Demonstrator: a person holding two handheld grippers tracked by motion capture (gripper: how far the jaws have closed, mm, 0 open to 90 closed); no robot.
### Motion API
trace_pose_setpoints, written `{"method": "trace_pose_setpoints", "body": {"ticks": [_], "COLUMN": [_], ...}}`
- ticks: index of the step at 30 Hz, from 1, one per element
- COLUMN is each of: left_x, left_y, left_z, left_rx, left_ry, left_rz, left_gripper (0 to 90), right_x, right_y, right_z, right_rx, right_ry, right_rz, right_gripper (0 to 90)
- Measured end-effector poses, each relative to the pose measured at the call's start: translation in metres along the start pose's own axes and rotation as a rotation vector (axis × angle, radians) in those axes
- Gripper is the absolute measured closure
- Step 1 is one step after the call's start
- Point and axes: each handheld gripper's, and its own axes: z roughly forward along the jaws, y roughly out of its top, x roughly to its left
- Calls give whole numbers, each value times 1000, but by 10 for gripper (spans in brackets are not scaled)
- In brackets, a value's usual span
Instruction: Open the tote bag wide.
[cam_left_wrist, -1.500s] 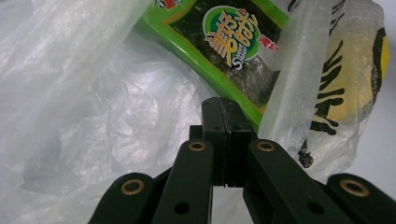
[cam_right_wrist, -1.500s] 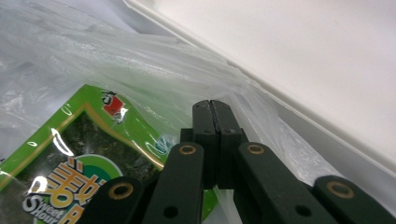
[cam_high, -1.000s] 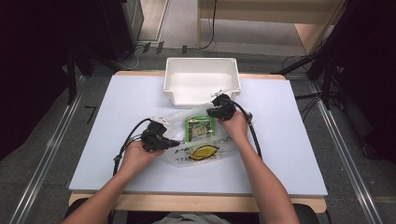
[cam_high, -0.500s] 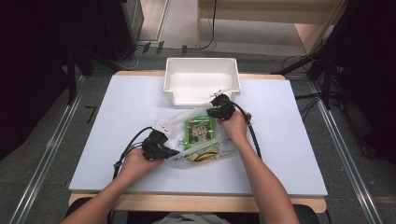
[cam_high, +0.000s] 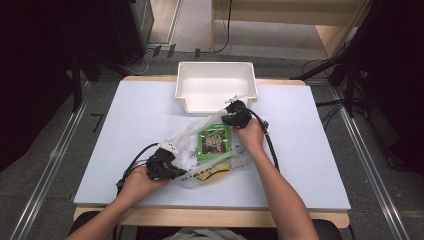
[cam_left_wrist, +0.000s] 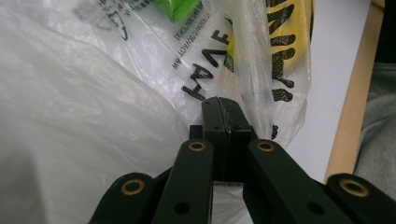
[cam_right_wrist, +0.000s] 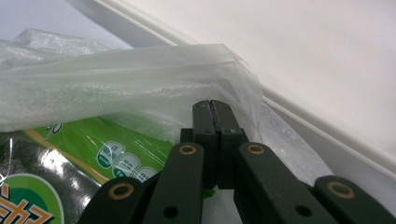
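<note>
A clear plastic bag with black print lies on the white table. Inside it are a green snack packet and a yellow item. My left gripper is shut on the bag's near-left edge, its jaws pressed together on the film. My right gripper is shut on the bag's far corner, just in front of the bin. In the right gripper view the closed jaws pinch the film above the green packet. The bag is stretched between the two grippers.
A white bin stands at the back middle of the table, its wall close behind the right gripper. The table's wooden front edge runs near the left gripper. Cables trail from both grippers across the table.
My left gripper has drawn back toward the table's front edge with the bag's edge in it, pulling the bag tauter. The right gripper has stayed by the bin.
</note>
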Motion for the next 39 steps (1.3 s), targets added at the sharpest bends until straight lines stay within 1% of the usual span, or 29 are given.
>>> {"method": "trace_pose_setpoints", "body": {"ticks": [2, 4, 6, 8, 13, 16, 17, 20, 21, 25, 28, 29, 30, 31, 34, 36, 37, 39], "left_x": [-1, -2, -4, -6, -9, -11, -12, -14, -15, -14, -11, -10, -10, -9, -7, -6, -6, -5], "left_y": [-1, -3, -5, -8, -13, -16, -17, -19, -20, -20, -16, -15, -12, -10, -4, -1, 1, 8], "left_z": [0, -1, -1, -1, -4, -6, -6, -7, -7, -8, -11, -12, -14, -17, -22, -27, -29, -34], "left_rx": [-5, -4, 4, 2, 20, 22, 26, 30, 31, 32, 11, 5, -14, -23, -49, -70, -79, -87], "left_ry": [-9, -13, -15, -20, -24, -24, -31, -29, -29, -30, -23, -20, -20, -21, -12, -12, -11, 4], "left_rz": [-9, -5, -1, -3, 12, 11, 7, 14, 11, 9, -6, -5, -17, -13, -22, -32, -27, -25], "left_gripper": [900, 900, 900, 900, 900, 900, 900, 900, 900, 900, 900, 900, 900, 900, 900, 894, 891, 891], "right_x": [0, 0, -1, -1, -2, -2, -2, -2, -2, -1, 1, 1, 2, 2, 4, 6, 7, 9], "right_y": [0, 0, 0, 0, 0, 1, 1, 1, 1, 1, 1, 1, 2, 2, 3, 3, 3, 2], "right_z": [0, 1, 2, 2, 2, 3, 3, 4, 4, 5, 2, 1, 0, -3, -7, -11, -12, -18], "right_rx": [-2, -12, -17, -19, -19, -22, -24, -34, -37, -47, -28, -32, -34, -36, -32, -23, -22, -29], "right_ry": [-6, -10, -8, -3, -4, -14, -17, -33, -35, -60, -42, -33, -26, -19, -1, 22, 30, 45], "right_rz": [0, -13, 2, 7, 21, 24, 27, 24, 24, 16, 37, 42, 39, 43, 23, 27, 32, 20], "right_gripper": [900, 900, 900, 900, 900, 900, 900, 900, 900, 900, 900, 900, 900, 900, 900, 873, 873, 873]}}
